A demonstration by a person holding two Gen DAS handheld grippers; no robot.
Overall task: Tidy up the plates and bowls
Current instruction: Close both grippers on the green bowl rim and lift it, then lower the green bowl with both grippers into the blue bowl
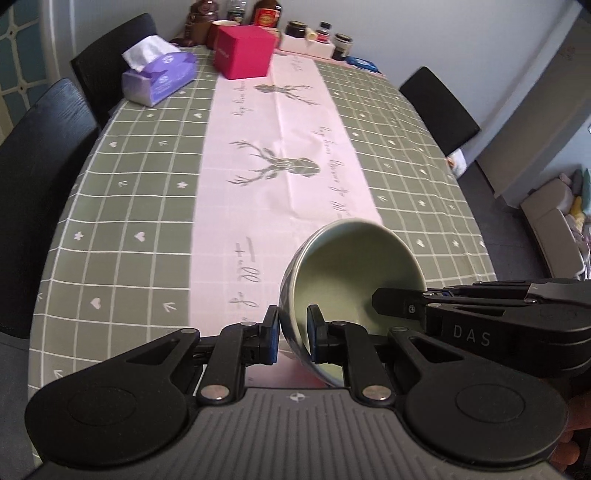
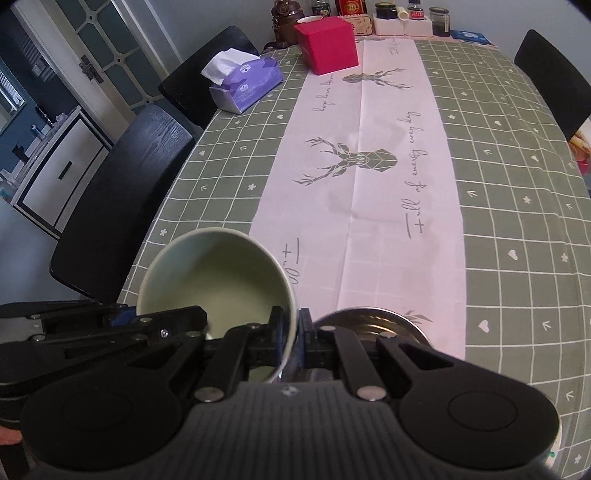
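A bowl (image 1: 354, 266), pale green inside and dark patterned outside, hangs tilted above the table, held by both grippers. My left gripper (image 1: 291, 334) is shut on its left wall, one pad inside and one outside. The right gripper (image 1: 380, 301) reaches in from the right and pinches the opposite rim. In the right wrist view the same bowl (image 2: 221, 277) sits at the left, with my right gripper (image 2: 293, 338) shut on its right wall and the left gripper (image 2: 173, 321) on the far rim. Just below lies a shiny metal dish (image 2: 380, 325), partly hidden by the fingers.
The table wears a green checked cloth (image 1: 129, 206) with a white deer runner (image 1: 280, 155). A tissue box (image 1: 159, 75), a red box (image 1: 245, 51) and several jars (image 1: 321, 35) stand at the far end. Black chairs (image 1: 40, 155) line both sides.
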